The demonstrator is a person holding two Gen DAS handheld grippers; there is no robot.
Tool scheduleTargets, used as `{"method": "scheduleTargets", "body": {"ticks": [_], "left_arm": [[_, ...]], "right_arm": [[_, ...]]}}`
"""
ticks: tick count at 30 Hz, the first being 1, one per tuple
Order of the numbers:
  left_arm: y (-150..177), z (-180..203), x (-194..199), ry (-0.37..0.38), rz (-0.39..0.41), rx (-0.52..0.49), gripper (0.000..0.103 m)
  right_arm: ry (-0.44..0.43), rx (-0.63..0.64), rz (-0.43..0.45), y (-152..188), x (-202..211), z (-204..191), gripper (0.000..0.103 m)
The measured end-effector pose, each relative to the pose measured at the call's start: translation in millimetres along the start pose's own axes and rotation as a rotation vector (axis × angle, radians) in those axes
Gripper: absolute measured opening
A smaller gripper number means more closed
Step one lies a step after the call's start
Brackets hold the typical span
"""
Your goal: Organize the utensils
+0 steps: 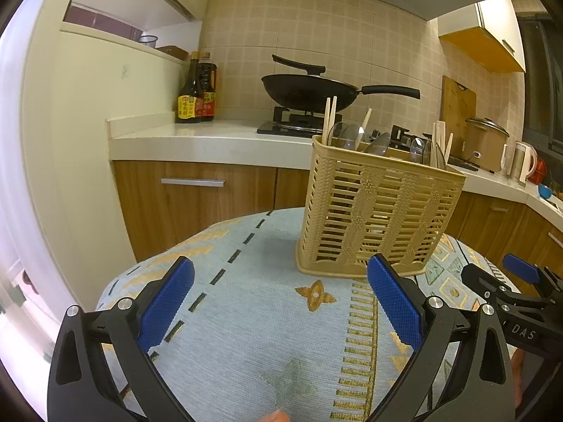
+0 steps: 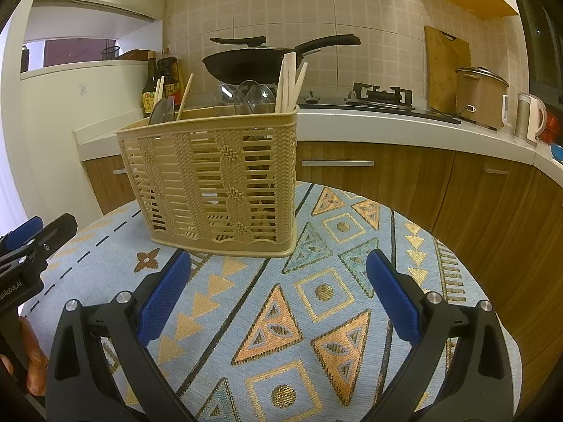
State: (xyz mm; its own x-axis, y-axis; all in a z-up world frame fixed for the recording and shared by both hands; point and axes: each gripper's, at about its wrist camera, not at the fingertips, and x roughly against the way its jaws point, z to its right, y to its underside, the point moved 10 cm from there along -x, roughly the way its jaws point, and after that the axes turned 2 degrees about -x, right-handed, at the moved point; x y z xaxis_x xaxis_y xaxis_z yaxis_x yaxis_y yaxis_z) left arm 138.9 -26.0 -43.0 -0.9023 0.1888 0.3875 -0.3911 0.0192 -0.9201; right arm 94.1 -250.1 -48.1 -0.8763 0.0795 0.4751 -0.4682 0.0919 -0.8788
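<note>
A beige slatted utensil basket [image 1: 376,211] [image 2: 218,183] stands upright on a round table with a patterned blue cloth [image 1: 267,316] [image 2: 316,299]. Wooden chopsticks [image 1: 330,116] [image 2: 288,81] and clear plastic spoons [image 1: 352,137] [image 2: 246,96] stick up out of it. My left gripper [image 1: 279,270] is open, low over the cloth, in front of and left of the basket. My right gripper [image 2: 278,262] is open too, just in front of the basket's base, with nothing between its fingers. Each gripper shows at the edge of the other's view, the right gripper [image 1: 517,274] and the left gripper [image 2: 45,225].
Behind the table runs a kitchen counter [image 1: 211,137] with wooden cabinets below. On it are sauce bottles [image 1: 197,91], a black wok [image 1: 309,91] on a gas hob, a rice cooker [image 2: 480,95] and a kettle [image 2: 531,119]. A hand [image 2: 33,358] shows at the lower left.
</note>
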Motion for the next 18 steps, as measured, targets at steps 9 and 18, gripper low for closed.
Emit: {"method": "scheduleTargets", "body": {"ticks": [9, 18], "left_arm": [[0.6, -1.3, 0.3, -0.014, -0.002, 0.001, 0.095], [0.4, -1.7, 0.6, -0.012, -0.001, 0.002, 0.095]], "right_arm": [[0.003, -0.008, 0.000, -0.3, 0.0, 3.4, 0.095], [-0.007, -0.012, 0.009, -1.2, 3.2, 3.8, 0.095]]}}
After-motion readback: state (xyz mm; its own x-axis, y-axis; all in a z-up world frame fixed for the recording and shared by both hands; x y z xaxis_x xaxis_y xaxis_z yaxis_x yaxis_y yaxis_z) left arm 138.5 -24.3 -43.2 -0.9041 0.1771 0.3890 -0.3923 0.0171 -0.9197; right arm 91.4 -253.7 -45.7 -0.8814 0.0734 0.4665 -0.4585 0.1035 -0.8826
